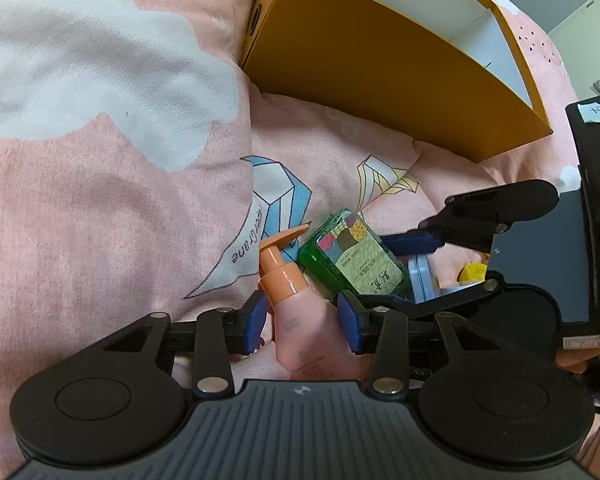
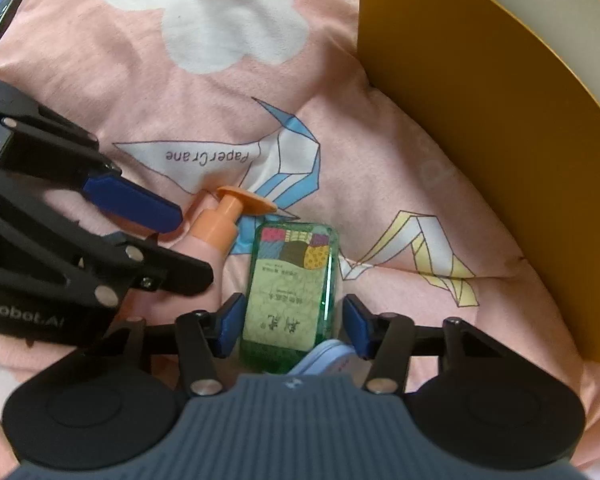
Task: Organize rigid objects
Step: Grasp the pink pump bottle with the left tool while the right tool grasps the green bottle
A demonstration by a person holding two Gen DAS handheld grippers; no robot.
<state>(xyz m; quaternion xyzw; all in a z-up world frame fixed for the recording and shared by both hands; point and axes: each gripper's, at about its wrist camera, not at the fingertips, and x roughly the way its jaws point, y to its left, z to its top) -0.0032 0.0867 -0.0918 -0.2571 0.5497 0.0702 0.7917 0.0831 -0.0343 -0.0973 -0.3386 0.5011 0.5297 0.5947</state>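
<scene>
Two grasps are being set — left gripper point(image 1: 304, 322) apart around the pink pump bottle point(image 1: 300, 320), right gripper point(image 2: 290, 326) apart around the green bottle point(image 2: 288, 296); closing is called for next.

left gripper point(image 1: 304, 320) angled steeply down, jaws partly apart, right gripper point(image 2: 290, 326) likewise, close beside it

A pink pump bottle point(image 1: 300, 320) with an orange pump head lies on its side on the pink bed cover, nozzle pointing away over the printed blue paper crane. Just beside it lies a flat green see-through bottle point(image 2: 288, 292) with a pale label and a patchwork picture, face up. Its lower end rests on a light blue tin point(image 2: 324, 356). An open orange box point(image 1: 380, 68) with a white inside stands nearby on the cover.
</scene>
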